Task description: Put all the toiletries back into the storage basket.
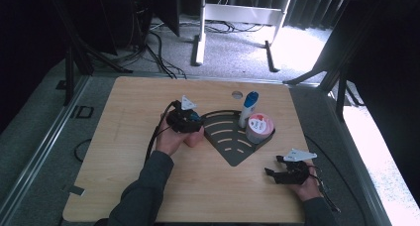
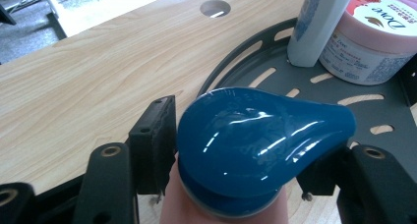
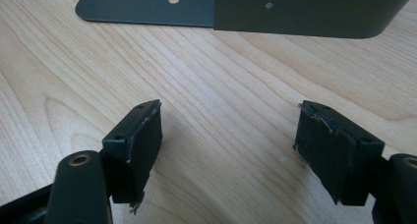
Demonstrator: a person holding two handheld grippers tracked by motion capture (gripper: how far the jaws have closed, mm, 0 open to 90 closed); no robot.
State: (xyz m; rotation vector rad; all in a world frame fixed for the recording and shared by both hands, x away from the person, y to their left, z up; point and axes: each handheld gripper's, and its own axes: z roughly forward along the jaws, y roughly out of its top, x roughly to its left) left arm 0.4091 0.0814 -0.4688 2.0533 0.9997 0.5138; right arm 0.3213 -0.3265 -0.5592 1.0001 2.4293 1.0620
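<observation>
**Left tongs gathering a blue-capped bottle beside the corner rack**

Nearest, at the right edge of the bench point(image 1: 124, 151), the right tongs point(image 1: 270, 172) rest released, their jaws spread over bare wood with nothing between them. Left of centre, the left tongs point(image 2: 241, 150) straddle a pink bottle with a glossy blue cap point(image 2: 255, 140); it stands on the bench, just left of the dark slotted corner rack point(image 1: 233, 137). In the left gripper view one pad lies against the cap's side while the other sits under its spout, so the grip looks nearly made; whether both pads already press cannot be told. The step in hand is judged to be the grasp. Farther right, on the rack, stand a white bottle point(image 1: 247, 109) and a pink Dove jar point(image 1: 259, 127), touching. The next move calls for firm closure, then a lift over the rack's rim into free floor beside them.
</observation>
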